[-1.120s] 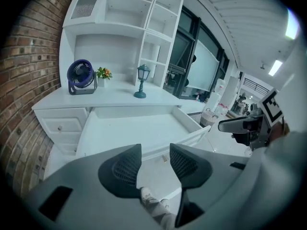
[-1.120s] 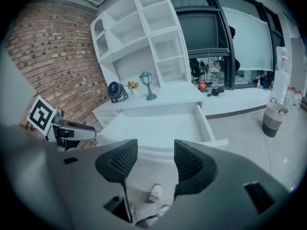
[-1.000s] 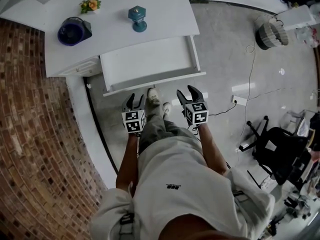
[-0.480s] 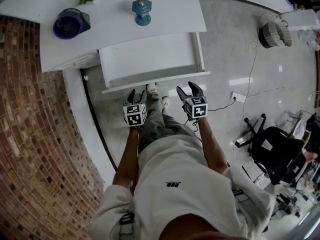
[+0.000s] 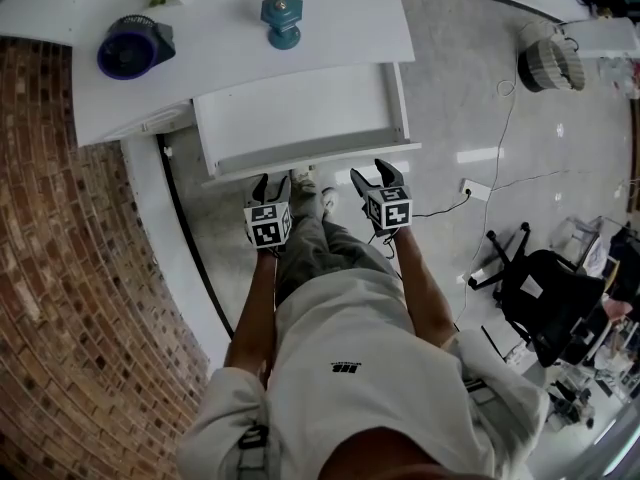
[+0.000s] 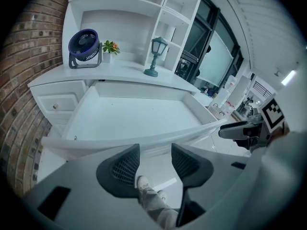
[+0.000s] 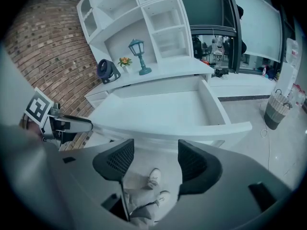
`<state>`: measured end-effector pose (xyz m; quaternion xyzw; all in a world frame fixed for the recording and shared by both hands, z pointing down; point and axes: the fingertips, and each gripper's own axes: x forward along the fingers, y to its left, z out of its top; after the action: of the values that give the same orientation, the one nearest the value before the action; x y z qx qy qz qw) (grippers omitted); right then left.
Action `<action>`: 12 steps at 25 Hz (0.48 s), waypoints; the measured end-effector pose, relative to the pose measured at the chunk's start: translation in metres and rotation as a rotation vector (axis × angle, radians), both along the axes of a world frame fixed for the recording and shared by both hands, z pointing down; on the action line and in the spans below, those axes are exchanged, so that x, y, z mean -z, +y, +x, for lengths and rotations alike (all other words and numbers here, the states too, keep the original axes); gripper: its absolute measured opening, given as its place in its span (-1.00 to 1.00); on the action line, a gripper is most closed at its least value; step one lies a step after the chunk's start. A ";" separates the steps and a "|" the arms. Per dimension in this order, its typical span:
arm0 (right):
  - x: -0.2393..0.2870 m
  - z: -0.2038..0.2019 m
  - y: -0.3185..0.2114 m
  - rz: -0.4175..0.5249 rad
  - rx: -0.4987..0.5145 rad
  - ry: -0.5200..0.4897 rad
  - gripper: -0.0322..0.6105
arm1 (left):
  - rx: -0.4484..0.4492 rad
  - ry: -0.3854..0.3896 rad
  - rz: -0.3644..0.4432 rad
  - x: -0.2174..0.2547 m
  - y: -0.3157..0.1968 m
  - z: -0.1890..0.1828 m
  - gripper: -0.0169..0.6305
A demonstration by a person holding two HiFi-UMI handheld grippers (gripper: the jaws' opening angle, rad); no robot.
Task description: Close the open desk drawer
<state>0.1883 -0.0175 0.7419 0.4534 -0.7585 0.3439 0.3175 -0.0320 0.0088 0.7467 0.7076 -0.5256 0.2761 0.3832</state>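
Both spread, empty: left gripper [image 5: 270,181] and right gripper [image 5: 370,175] sit just short of the open drawer [image 5: 310,161] front (lined up to push it under the desk [image 5: 230,63], probably).

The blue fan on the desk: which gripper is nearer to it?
Left. The left gripper is before the half of the drawer nearer the fan; the right gripper is before its other half.

One drawer [image 5: 300,118], two claws [image 5: 273,181] [image 5: 371,172]
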 end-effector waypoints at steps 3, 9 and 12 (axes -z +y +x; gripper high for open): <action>-0.002 -0.002 -0.003 -0.014 -0.005 -0.008 -0.06 | -0.001 0.003 -0.004 0.000 -0.001 0.000 -0.26; -0.009 -0.002 -0.012 -0.019 -0.013 0.008 -0.06 | -0.013 0.010 -0.007 0.000 -0.004 0.000 -0.27; -0.010 -0.004 -0.015 -0.019 -0.019 0.011 -0.06 | -0.025 0.013 -0.008 0.000 -0.006 -0.001 -0.27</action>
<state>0.1847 -0.0323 0.7518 0.4595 -0.7491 0.3516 0.3227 -0.0334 0.0028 0.7464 0.7144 -0.5131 0.2782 0.3860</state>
